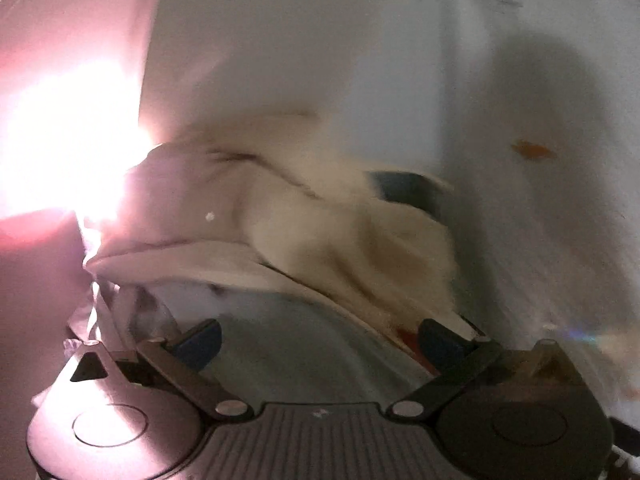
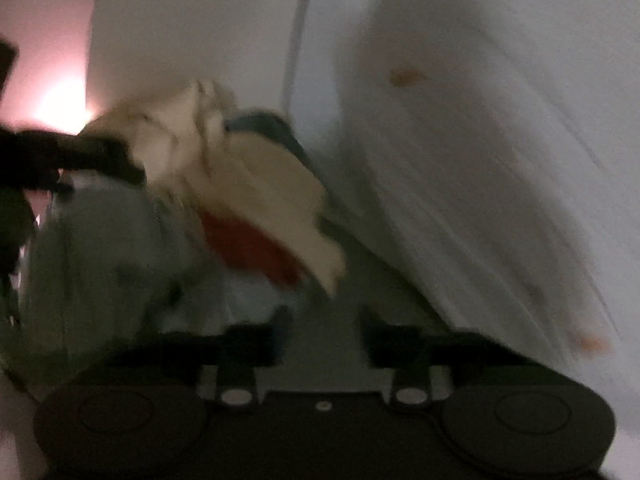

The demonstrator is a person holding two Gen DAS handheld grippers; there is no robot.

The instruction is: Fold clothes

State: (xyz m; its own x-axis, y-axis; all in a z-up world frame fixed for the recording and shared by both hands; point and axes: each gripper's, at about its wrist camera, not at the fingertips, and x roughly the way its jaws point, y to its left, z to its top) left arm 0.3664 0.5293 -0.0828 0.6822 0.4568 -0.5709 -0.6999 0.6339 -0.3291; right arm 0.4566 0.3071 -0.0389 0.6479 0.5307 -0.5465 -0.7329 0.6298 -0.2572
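A pile of clothes lies on a white sheet. In the left wrist view a cream garment lies crumpled on top, with a pale grey cloth beneath it between my fingers. My left gripper is open just above the pile, holding nothing. In the right wrist view the cream garment lies over a red piece and a pale blue-grey garment. My right gripper is open and empty, low at the pile's near edge. Both views are blurred.
The white sheet has small orange stains. A bright pink glare fills the left side. My other gripper shows as a dark shape at the left of the right wrist view.
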